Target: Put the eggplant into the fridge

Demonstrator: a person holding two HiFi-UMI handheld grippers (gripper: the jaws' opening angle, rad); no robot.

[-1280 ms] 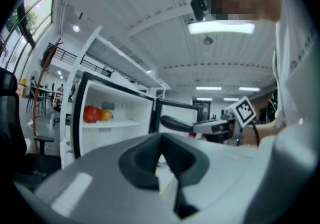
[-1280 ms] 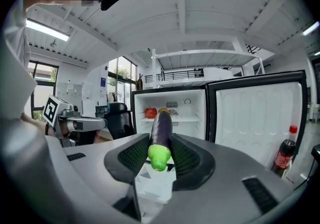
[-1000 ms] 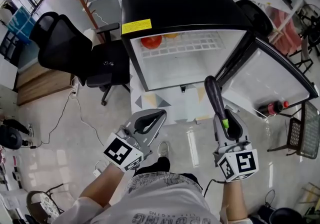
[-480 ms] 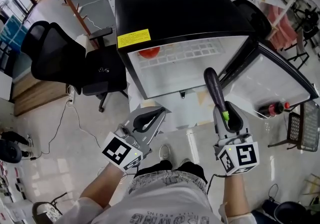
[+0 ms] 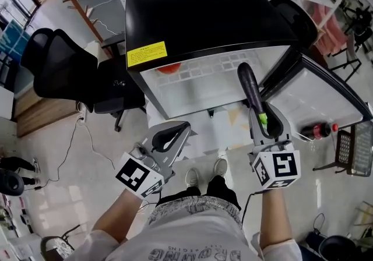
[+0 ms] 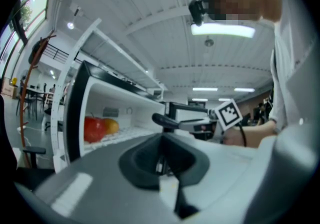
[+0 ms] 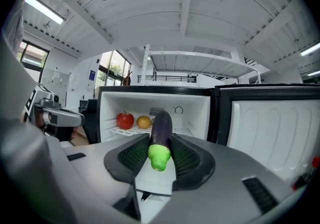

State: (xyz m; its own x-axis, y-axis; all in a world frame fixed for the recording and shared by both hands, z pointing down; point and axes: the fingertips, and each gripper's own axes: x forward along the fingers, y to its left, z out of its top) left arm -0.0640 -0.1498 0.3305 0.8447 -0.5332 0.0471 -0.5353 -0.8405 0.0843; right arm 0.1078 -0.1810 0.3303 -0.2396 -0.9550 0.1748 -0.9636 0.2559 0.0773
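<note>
Nearest to where the person stands, two hand-held grippers point level toward an open black fridge [image 5: 204,15]. Only the person's forearms, shirt front and shoes show from above.

Right gripper [image 5: 265,129]: jaws clamped on the green stem end of a long dark purple eggplant [image 5: 250,88]. The eggplant juts forward past the jaws, its rounded tip aimed at the fridge opening. From above, the tip overlaps the front edge of the opening; whether it has crossed inside cannot be told. Most of its length is plainly outside.

Left gripper [image 5: 170,137]: held lower and to the left, jaws together with nothing between them. Its own view shows the dark pads meeting at a narrow seam.

Beyond, the fridge door [image 5: 315,94] hangs wide open to the right. A bottle [image 5: 317,131] with a red cap lies at the door's lower edge, too small to make out further.

Inside, a white wire shelf [image 5: 215,70] holds a red fruit [image 7: 125,119] and a yellow-orange fruit [image 7: 144,122], side by side at the left. From above, the fridge top hides most of the interior; only a sliver of the red fruit shows, under a yellow label [image 5: 147,54] whose print is unreadable.

Farther left, a black office chair [image 5: 64,67] stands beside the fridge.
</note>
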